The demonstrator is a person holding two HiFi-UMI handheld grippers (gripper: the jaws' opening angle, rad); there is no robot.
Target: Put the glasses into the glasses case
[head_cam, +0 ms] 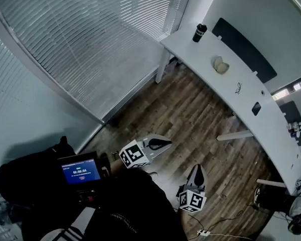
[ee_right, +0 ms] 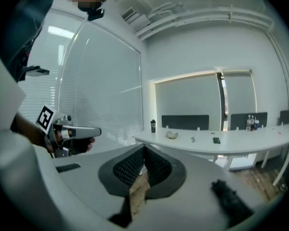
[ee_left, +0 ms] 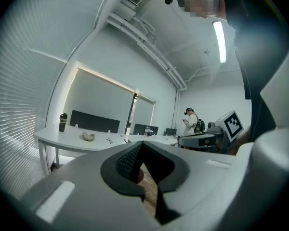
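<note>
The glasses point(head_cam: 238, 88) lie far off on a long white table point(head_cam: 190, 49), small also in the right gripper view point(ee_right: 193, 139). Left of them sits a beige lumpy object point(head_cam: 221, 65); to their right lies a small flat black item point(head_cam: 256, 108); I cannot tell which is the case. Both grippers hang over the wooden floor, well short of the table. My left gripper point(head_cam: 166, 142) is shut with nothing in it, its pads meeting at the tip point(ee_left: 142, 146). My right gripper point(head_cam: 197, 167) is shut and empty too point(ee_right: 144, 148).
A black bottle point(head_cam: 199, 32) stands at the table's far end. White blinds point(head_cam: 90, 39) cover the wall to the left. A device with a blue screen point(head_cam: 79, 170) sits at my chest. A power strip and cable point(head_cam: 204, 232) lie on the floor. A person point(ee_left: 190, 121) stands far back.
</note>
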